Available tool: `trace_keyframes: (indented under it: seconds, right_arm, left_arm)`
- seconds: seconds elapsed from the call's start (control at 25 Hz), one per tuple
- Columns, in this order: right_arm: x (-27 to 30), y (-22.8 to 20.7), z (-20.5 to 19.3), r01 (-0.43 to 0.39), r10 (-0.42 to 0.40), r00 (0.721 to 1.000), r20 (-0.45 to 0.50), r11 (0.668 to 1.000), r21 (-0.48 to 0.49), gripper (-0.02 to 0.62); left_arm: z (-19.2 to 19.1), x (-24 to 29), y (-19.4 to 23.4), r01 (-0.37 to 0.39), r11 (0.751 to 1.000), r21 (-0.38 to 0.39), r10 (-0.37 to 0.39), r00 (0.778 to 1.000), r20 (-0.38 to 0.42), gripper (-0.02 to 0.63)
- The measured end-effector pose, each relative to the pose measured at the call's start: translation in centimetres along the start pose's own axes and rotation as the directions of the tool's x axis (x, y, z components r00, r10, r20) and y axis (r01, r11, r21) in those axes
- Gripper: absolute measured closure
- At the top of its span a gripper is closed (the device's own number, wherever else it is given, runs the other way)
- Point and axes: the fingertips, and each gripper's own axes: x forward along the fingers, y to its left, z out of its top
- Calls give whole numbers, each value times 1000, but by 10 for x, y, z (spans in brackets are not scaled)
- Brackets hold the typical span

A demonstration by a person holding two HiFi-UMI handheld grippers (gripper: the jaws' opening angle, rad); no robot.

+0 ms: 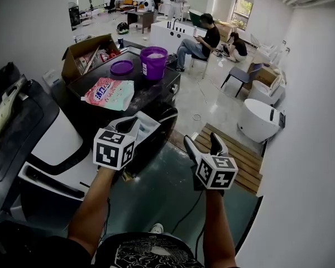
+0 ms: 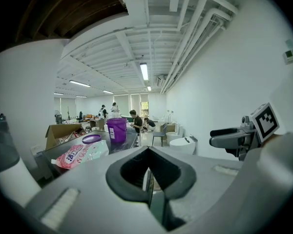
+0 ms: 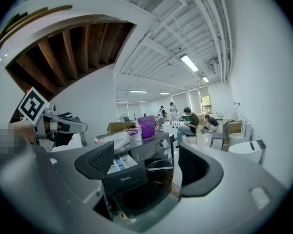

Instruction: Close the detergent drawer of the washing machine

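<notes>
- Left gripper (image 2: 147,175): jaws pressed together, nothing between them.
- Right gripper (image 3: 149,162): jaws apart, empty; ahead between them, the drawer (image 3: 121,167) of the washer (image 3: 149,147) stands pulled out.

Black washing machine top (image 1: 152,91) bears a pink pouch (image 1: 109,92); purple lid (image 1: 121,67); purple bucket (image 1: 154,62).

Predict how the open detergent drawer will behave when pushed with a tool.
The detergent drawer juts from the washing machine, so it probably slides straight in. Its moulded compartments look rigid, unlikely to flex. It seems small and shallow, so likely light.
</notes>
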Motion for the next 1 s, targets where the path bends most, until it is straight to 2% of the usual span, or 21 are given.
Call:
trace_keyframes:
  seconds: [0.4, 0.72, 1.0]
  right_arm:
    - [50, 11, -33, -161, 166, 986, -33, 979, 125, 170]
    - [90, 35, -71, -271, 293, 955, -43, 924, 269, 173]
    - [124, 55, -115, -317, 366, 929, -54, 864, 390, 175]
  left_arm:
    - [-14, 16, 14, -72, 997, 21, 73, 995, -61, 606]
    - [-35, 17, 42, -137, 990, 29, 140, 984, -111, 606]
    - [-58, 38, 53, -111, 993, 39, 116, 982, -149, 606]
